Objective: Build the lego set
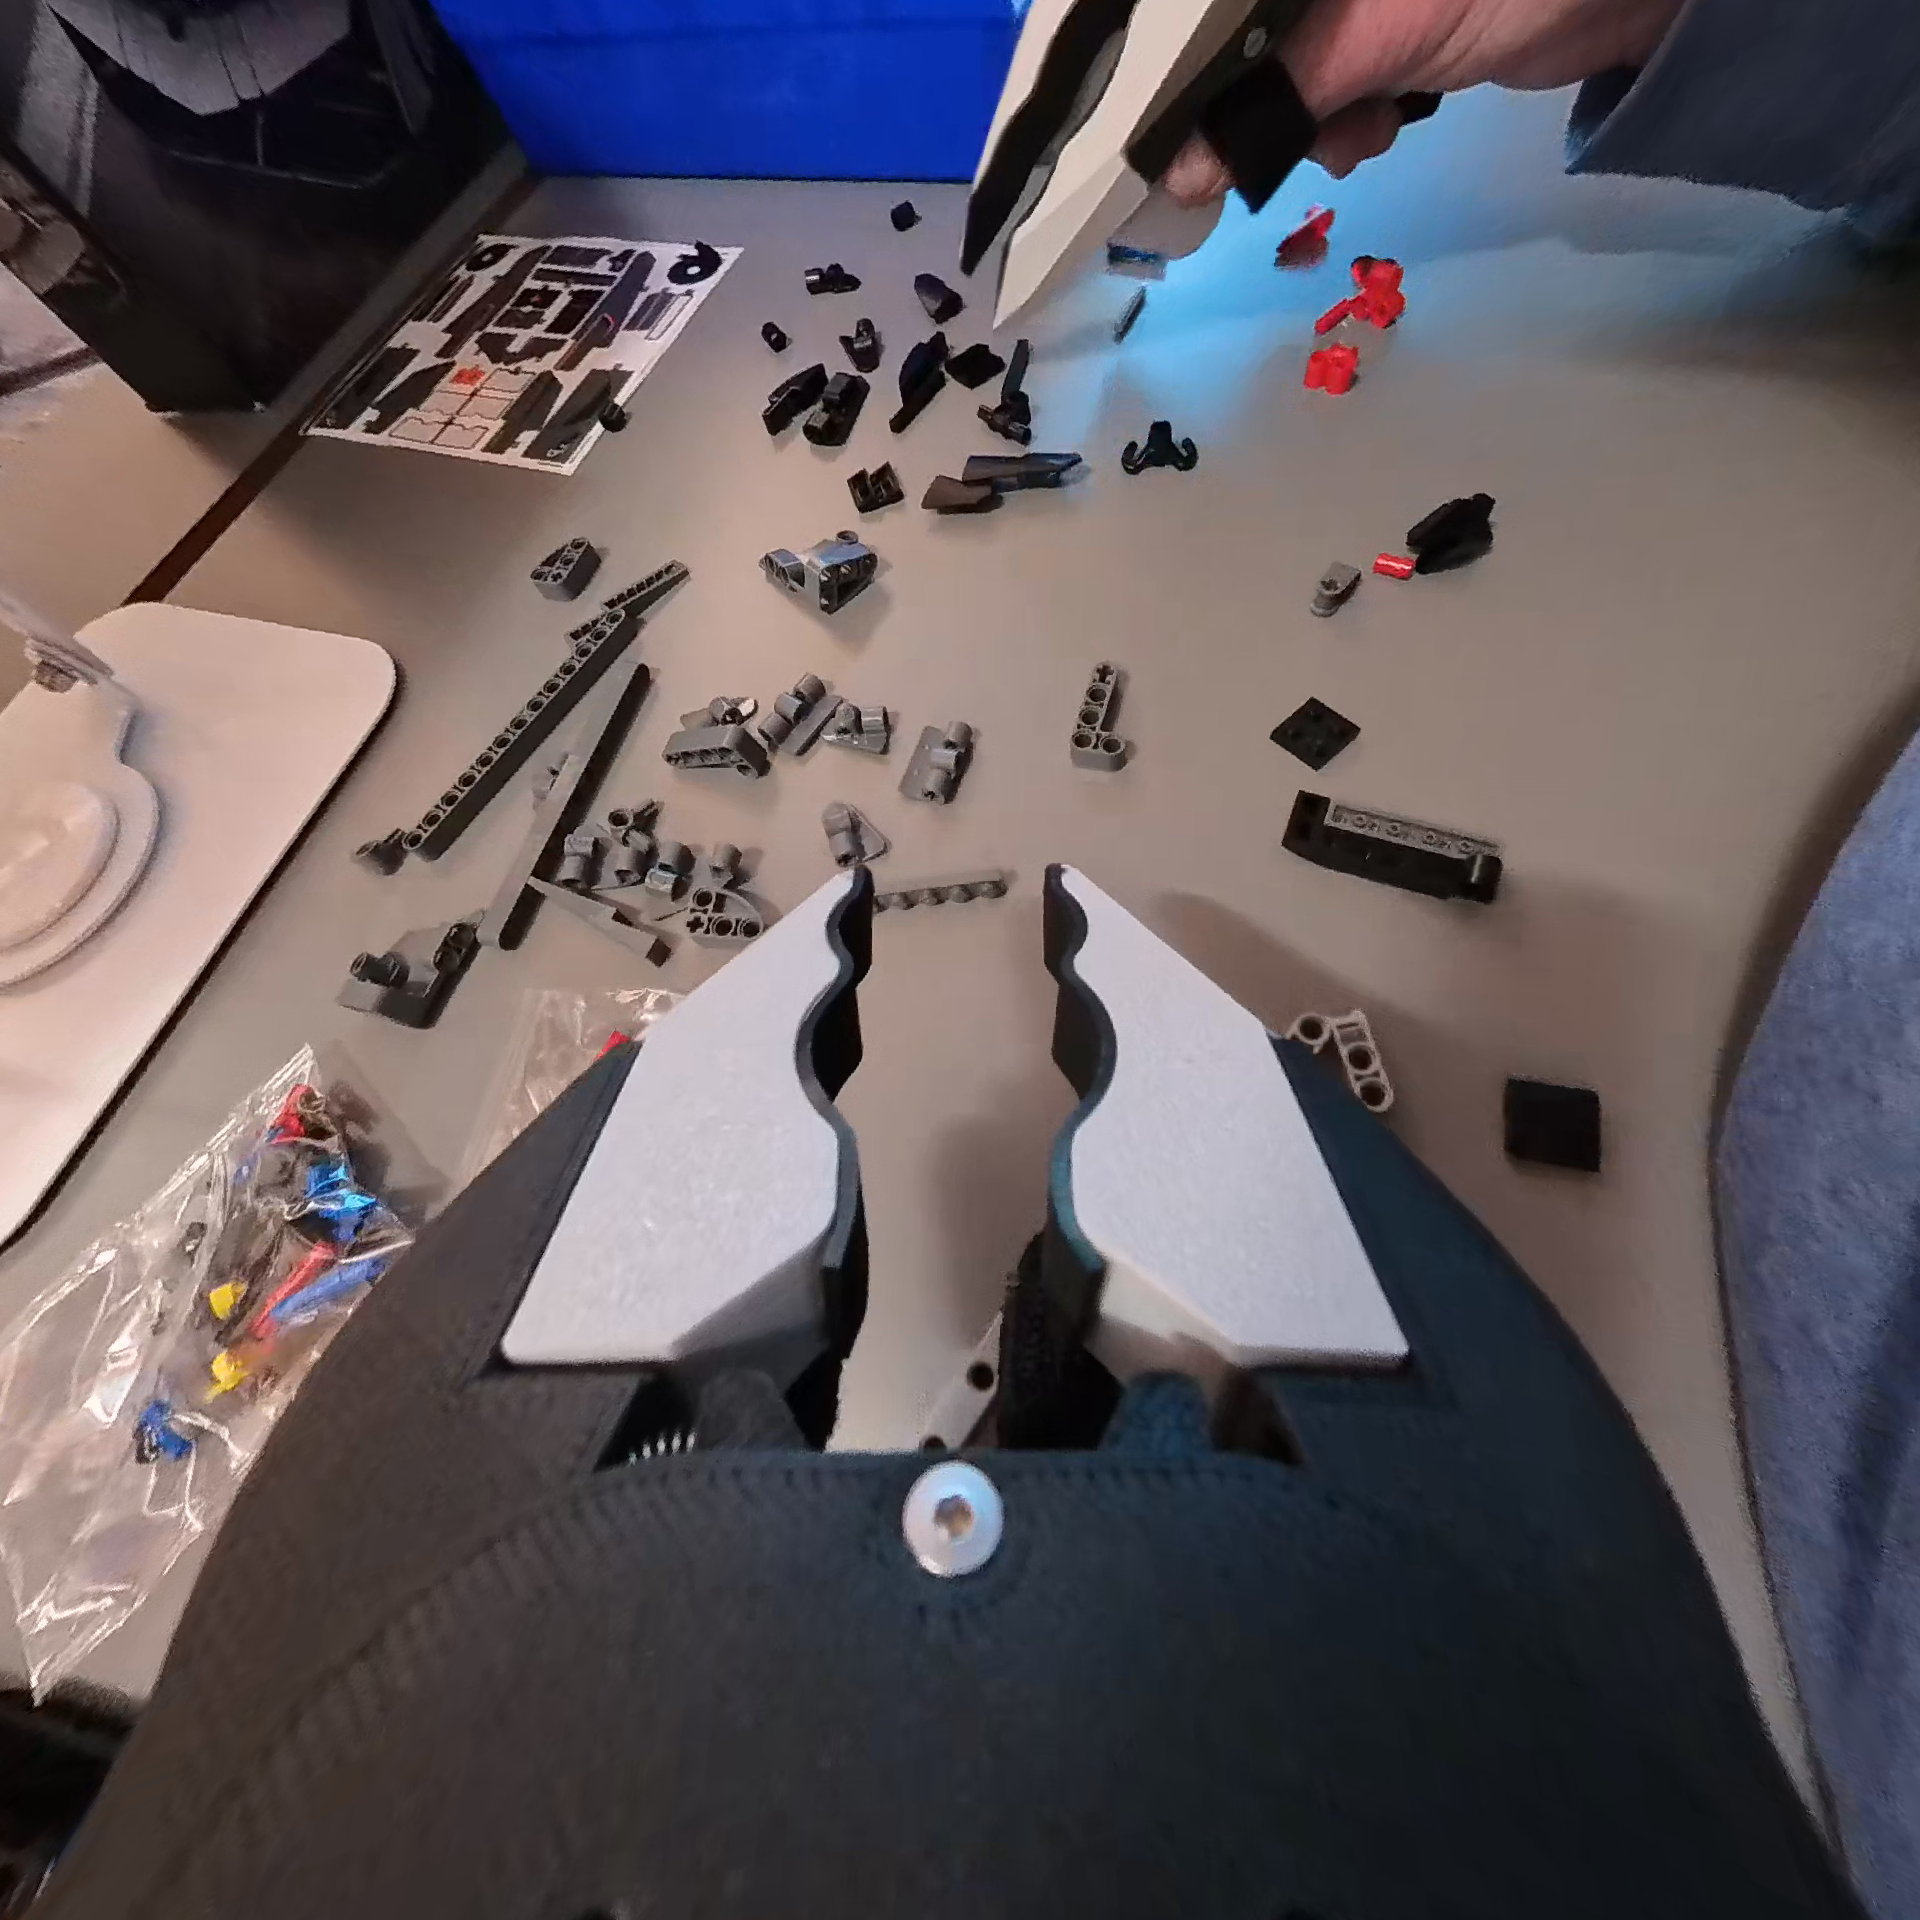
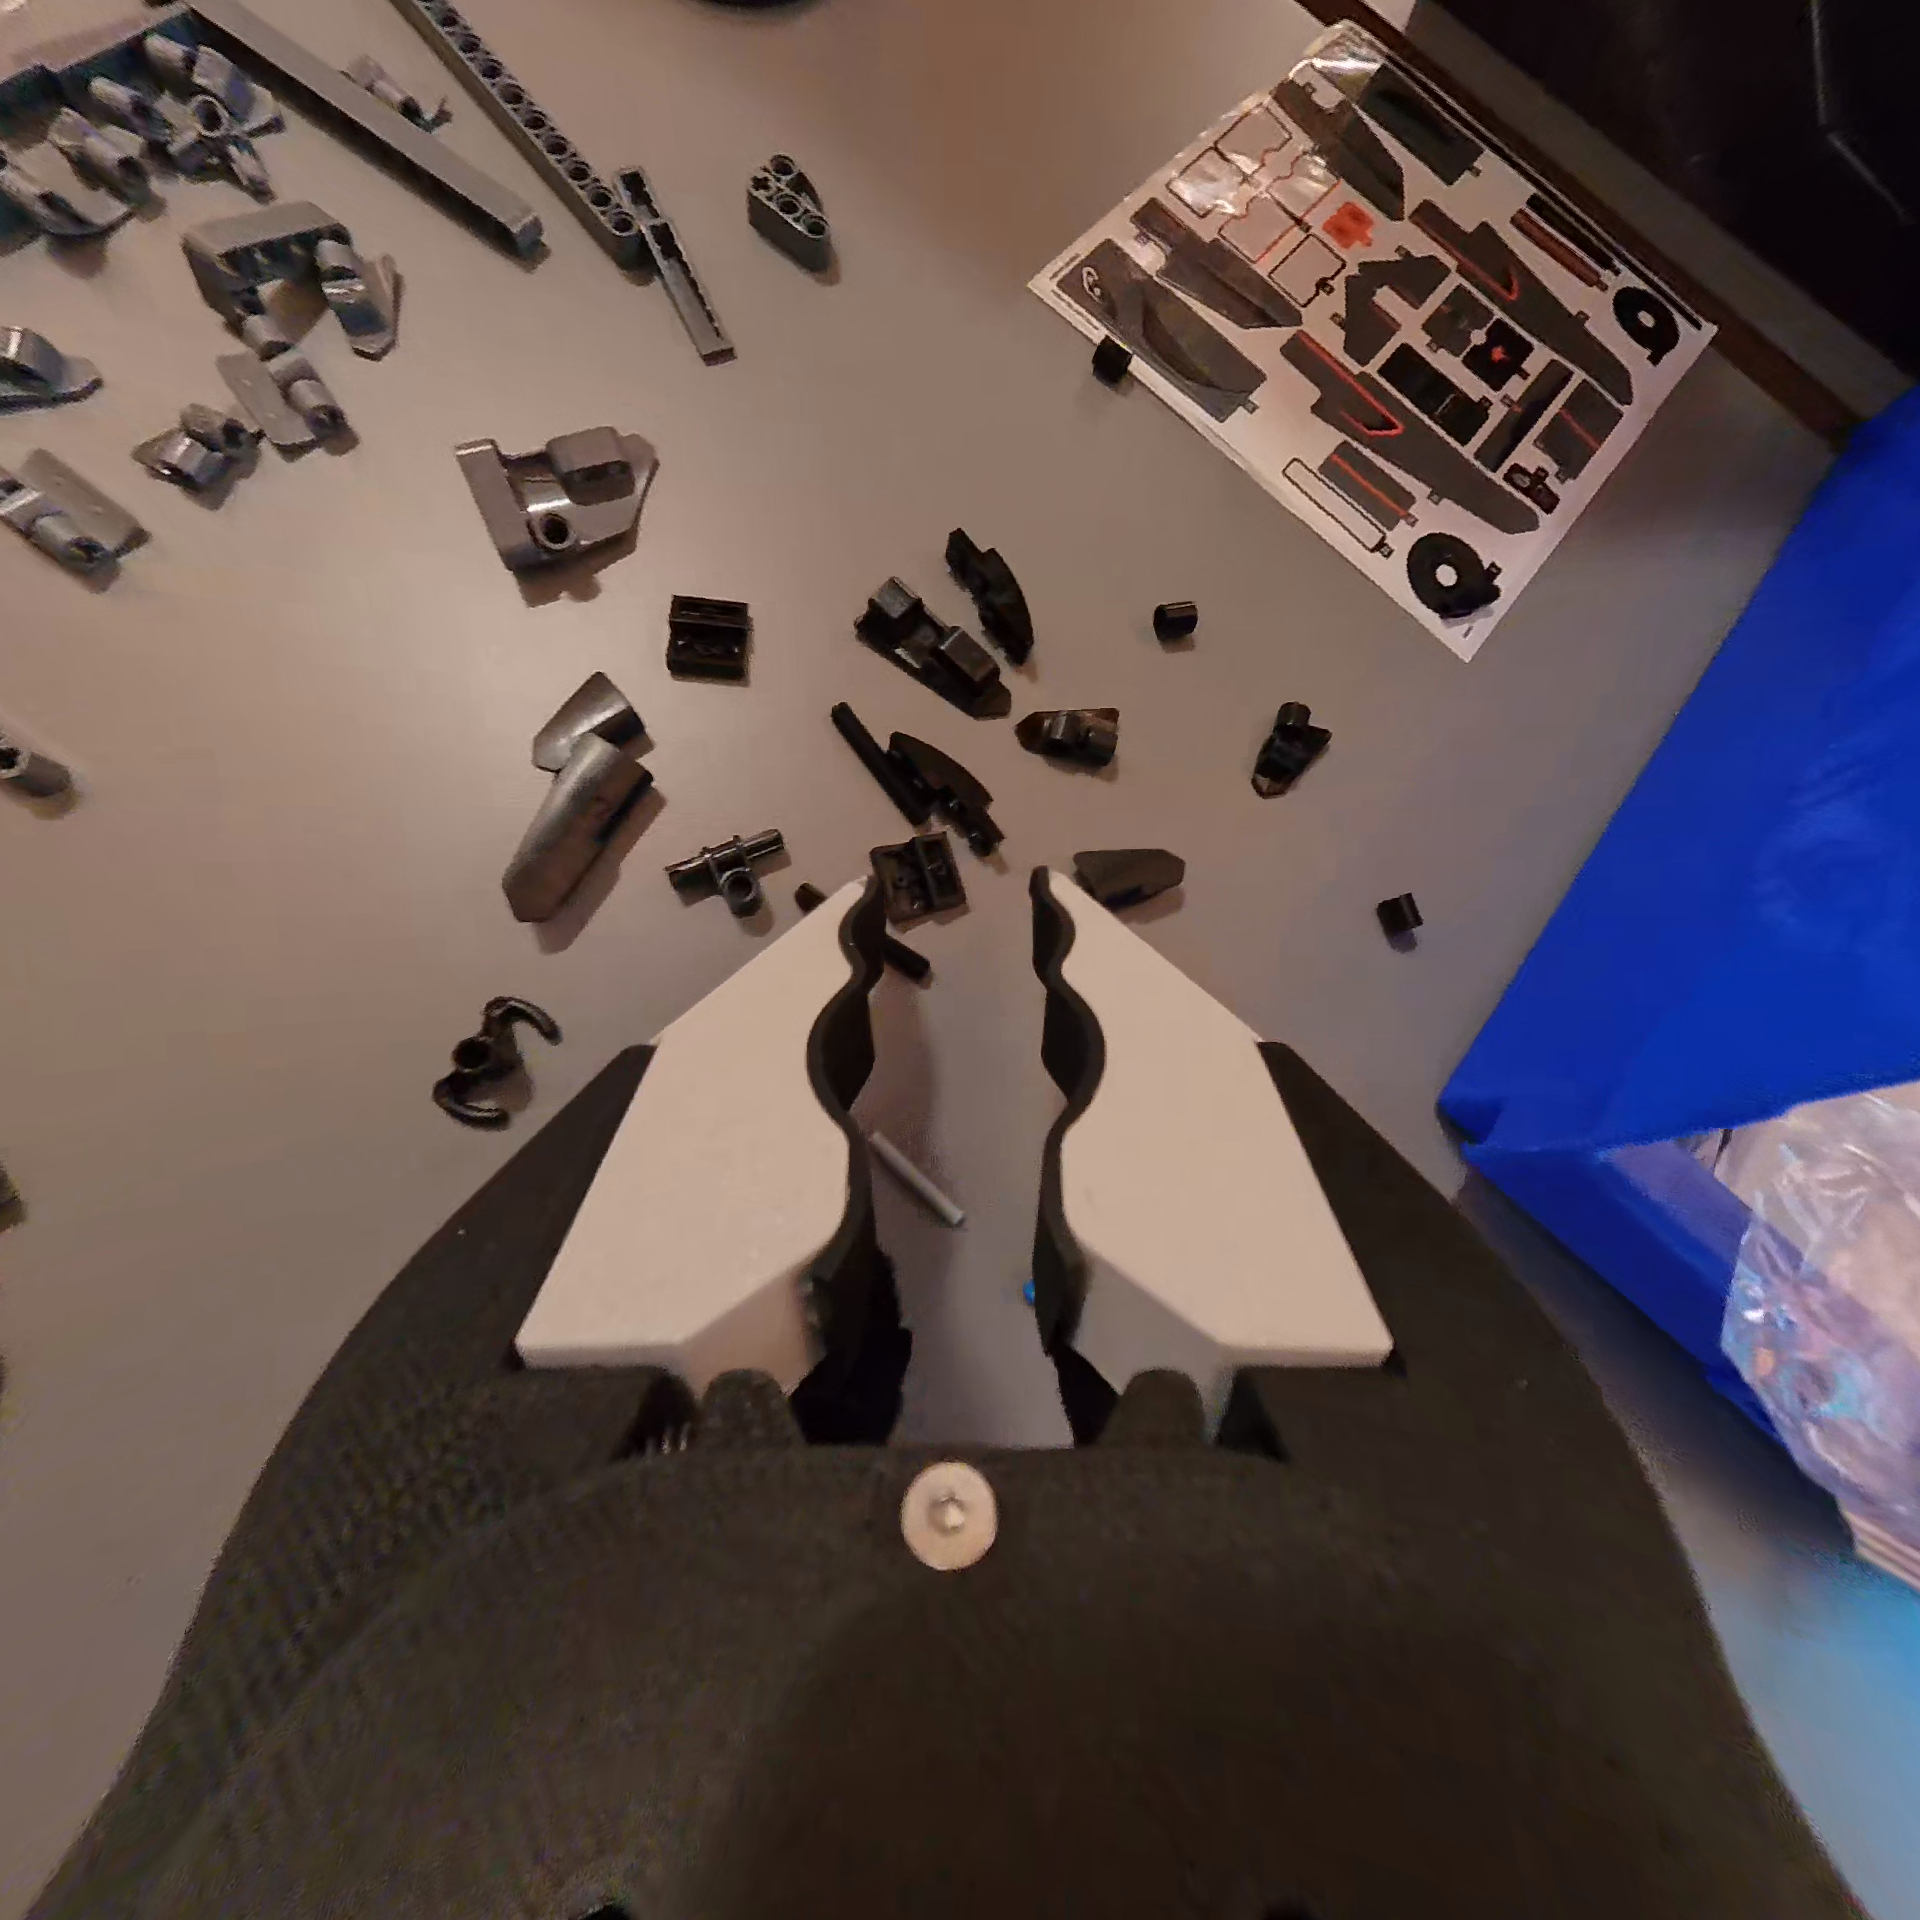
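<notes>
Loose lego pieces lie spread on a grey table (image 1: 1143,582). My left gripper (image 1: 958,883) is open and empty above grey pieces, with a long grey holed beam (image 1: 520,727) to its left and a black-and-grey block (image 1: 1392,844) to its right. My right gripper (image 2: 948,888) is open and empty above a cluster of small black pieces; a small black square plate (image 2: 916,876) lies just past its left fingertip. The right gripper also shows in the left wrist view (image 1: 987,291), held by a hand at the far side. Red pieces (image 1: 1351,312) lie far right.
A sticker sheet (image 1: 530,353) (image 2: 1382,332) lies at the far left of the table. A blue bin (image 2: 1714,831) (image 1: 727,83) stands at the table's edge. A clear bag of coloured pieces (image 1: 208,1299) and a white pad (image 1: 156,831) lie at the left. A person's blue sleeve (image 1: 1829,1143) is at right. The gap from one gripper's tips to the other's is roughly 25 cm. My left tips are roughly 10 cm from the black-and-grey block (image 1: 1392,844).
</notes>
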A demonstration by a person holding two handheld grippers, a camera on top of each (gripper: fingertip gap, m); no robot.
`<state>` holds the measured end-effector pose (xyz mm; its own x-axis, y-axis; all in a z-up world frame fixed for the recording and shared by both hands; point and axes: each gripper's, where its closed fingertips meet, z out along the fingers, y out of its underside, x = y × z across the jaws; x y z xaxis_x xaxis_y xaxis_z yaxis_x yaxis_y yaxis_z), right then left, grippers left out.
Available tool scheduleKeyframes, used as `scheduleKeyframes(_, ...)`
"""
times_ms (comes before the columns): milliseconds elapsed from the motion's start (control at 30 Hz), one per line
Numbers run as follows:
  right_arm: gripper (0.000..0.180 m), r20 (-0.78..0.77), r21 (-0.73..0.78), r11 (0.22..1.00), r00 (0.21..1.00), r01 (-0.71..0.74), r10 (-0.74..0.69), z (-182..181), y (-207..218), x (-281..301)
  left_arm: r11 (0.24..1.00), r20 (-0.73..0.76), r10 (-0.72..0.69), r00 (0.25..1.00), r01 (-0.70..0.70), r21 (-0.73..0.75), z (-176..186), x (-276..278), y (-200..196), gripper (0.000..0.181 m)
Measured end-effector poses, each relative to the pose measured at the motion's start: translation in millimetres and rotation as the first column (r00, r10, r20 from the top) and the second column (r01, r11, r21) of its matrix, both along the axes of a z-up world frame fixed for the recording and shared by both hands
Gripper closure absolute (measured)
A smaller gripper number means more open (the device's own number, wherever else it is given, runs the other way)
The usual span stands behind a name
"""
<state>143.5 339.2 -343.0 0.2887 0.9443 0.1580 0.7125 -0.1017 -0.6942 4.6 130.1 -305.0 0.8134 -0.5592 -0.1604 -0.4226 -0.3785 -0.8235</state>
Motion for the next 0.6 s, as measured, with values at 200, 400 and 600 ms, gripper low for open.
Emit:
scheduleKeyframes(200,0.153,0.009,-0.008,1.0,1.0,-0.02,0.02,-2.6,5.7,-10.8,1.0,0.005,0.0,1.0,0.0,-0.005,-0.8,1.7,3.3,0.15)
scheduleKeyframes(400,0.155,0.009,-0.099,0.993,0.998,-0.062,0.063,-13.0,-2.9,-20.8,1.0,0.011,0.005,1.0,-0.005,-0.004,-0.7,0.6,3.7,0.15)
scheduleKeyframes(600,0.153,-0.059,-0.141,0.987,0.996,-0.076,0.068,1.4,-7.8,-18.7,1.0,0.018,0.007,1.0,-0.007,-0.005,-1.5,0.1,2.6,0.15)
